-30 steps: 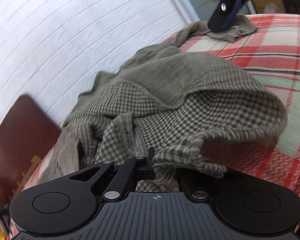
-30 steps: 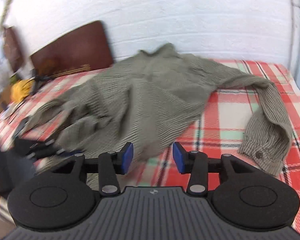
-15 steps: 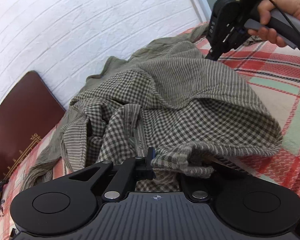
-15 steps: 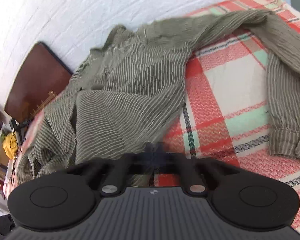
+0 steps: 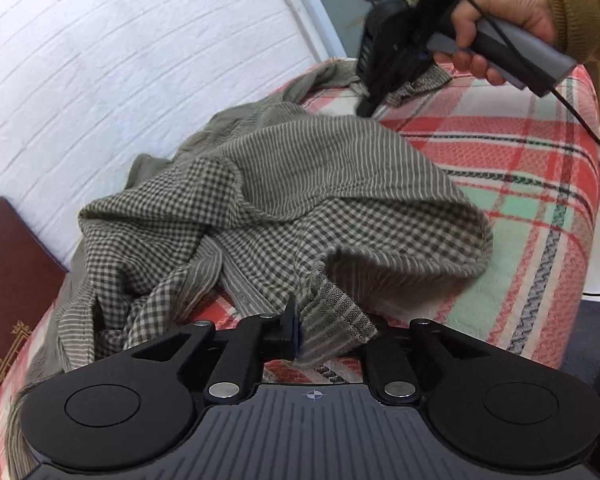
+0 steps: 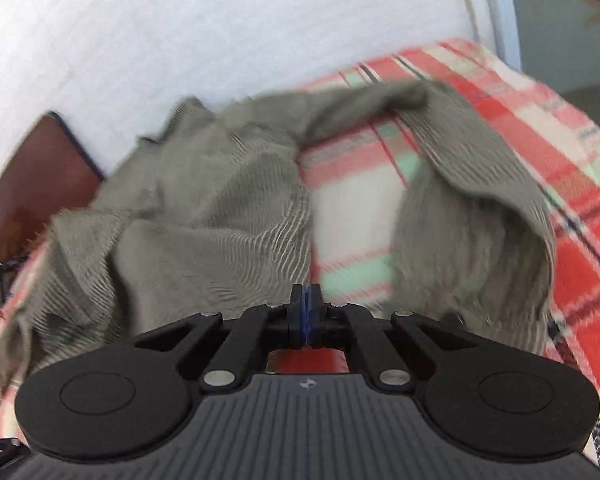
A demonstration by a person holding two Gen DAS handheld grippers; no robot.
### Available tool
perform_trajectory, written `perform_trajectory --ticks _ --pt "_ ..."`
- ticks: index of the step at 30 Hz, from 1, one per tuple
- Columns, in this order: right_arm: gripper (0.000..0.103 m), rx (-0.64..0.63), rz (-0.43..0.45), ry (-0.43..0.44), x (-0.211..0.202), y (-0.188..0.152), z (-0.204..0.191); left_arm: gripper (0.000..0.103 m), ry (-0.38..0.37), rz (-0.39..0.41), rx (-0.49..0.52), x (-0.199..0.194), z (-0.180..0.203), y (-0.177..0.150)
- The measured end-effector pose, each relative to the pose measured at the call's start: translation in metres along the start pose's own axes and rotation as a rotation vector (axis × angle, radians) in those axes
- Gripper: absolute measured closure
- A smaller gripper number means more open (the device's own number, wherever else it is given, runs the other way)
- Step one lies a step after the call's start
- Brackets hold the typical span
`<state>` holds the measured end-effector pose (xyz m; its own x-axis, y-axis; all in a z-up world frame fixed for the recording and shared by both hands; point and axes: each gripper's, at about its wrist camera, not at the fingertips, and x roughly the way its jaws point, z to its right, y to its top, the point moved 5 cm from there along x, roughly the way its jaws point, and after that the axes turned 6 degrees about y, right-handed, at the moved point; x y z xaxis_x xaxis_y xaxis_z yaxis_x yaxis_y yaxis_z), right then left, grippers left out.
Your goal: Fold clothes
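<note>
Shirt (image 5: 300, 184) lay rumpled on the plaid-covered bed (image 5: 540, 184), body bunched toward the white wall (image 5: 120, 60), one sleeve (image 6: 480, 184) trailing toward the far corner.

Left tool (image 5: 332, 328): jaws had just been opening, with the shirt's hem corner draped between them; only one pad was visible, cloth hid the other, so whether it still pinched I could not tell. Judged as a release in hand.

Right tool (image 6: 306, 312): jaws fully closed, blue pads touching, no cloth visibly between them. Right wrist view was motion-blurred. In the left wrist view it pointed down at the sleeve end, held by a hand (image 5: 500, 28).

Judgement, step in hand: spreading the shirt flat before any fold. To do it well:
- let the hem drop clear of the left pads before drawing away, or the corner drags;
- reopen the right tool before taking the cuff;
- pull the sleeve outward, low over the bed, to take out slack without lifting the body.
</note>
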<state>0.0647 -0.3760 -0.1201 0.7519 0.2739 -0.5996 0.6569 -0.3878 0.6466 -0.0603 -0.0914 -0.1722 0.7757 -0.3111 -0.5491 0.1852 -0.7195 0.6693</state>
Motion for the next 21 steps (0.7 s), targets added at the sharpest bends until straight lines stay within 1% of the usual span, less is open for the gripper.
perform_trajectory --ticks 1,2,3,4,5,6,8,9,10,12,13,14,15,18,21 --pt "0.103 0.002 -0.008 -0.013 0.003 -0.004 0.005 0.081 0.001 0.000 -0.002 -0.002 -0.001 0.000" --pt "0.102 0.004 -0.013 -0.027 0.003 -0.007 0.008 0.077 0.003 0.000 -0.004 -0.003 -0.002 -0.001" --pt "0.100 0.001 -0.008 -0.047 -0.001 -0.006 0.006 0.066 0.006 0.001 -0.006 -0.005 -0.004 -0.001" --pt "0.095 -0.017 0.014 -0.069 -0.007 -0.004 0.001 0.059 0.015 0.001 -0.006 -0.009 -0.007 -0.001" --pt "0.095 -0.057 0.044 -0.067 -0.016 -0.002 -0.009 0.044 0.033 0.002 -0.003 -0.013 -0.010 -0.002" --pt "0.095 -0.106 0.069 -0.042 -0.025 0.000 -0.023 0.035 0.056 0.002 0.003 -0.017 -0.013 -0.003" --pt "0.093 -0.198 0.089 0.046 -0.040 0.001 -0.056 0.032 0.107 -0.004 0.004 -0.026 -0.023 -0.009" --pt "0.088 -0.243 0.094 0.097 -0.046 0.001 -0.073 0.030 0.129 -0.014 -0.010 -0.028 -0.028 -0.012" --pt "0.078 -0.290 0.089 0.140 -0.048 -0.001 -0.089 0.029 0.148 -0.028 -0.032 -0.029 -0.034 -0.015" --pt "0.071 -0.387 0.056 0.208 -0.042 -0.008 -0.118 0.029 0.157 -0.048 -0.050 -0.025 -0.038 -0.019" --pt "0.071 -0.429 0.034 0.236 -0.037 -0.013 -0.131 0.029 0.156 -0.057 -0.050 -0.022 -0.039 -0.021" --pt "0.071 -0.458 0.006 0.248 -0.028 -0.019 -0.140 0.030 0.154 -0.061 -0.041 -0.020 -0.038 -0.022" --pt "0.071 -0.481 -0.023 0.249 -0.018 -0.025 -0.147 0.034 0.153 -0.056 -0.014 -0.018 -0.035 -0.023" --pt "0.070 -0.536 -0.092 0.232 0.004 -0.041 -0.159 0.035 0.164 -0.038 0.058 -0.013 -0.032 -0.024" --pt "0.062 -0.551 -0.128 0.202 0.017 -0.049 -0.161 0.034 0.142 -0.040 0.061 -0.011 -0.037 -0.026"
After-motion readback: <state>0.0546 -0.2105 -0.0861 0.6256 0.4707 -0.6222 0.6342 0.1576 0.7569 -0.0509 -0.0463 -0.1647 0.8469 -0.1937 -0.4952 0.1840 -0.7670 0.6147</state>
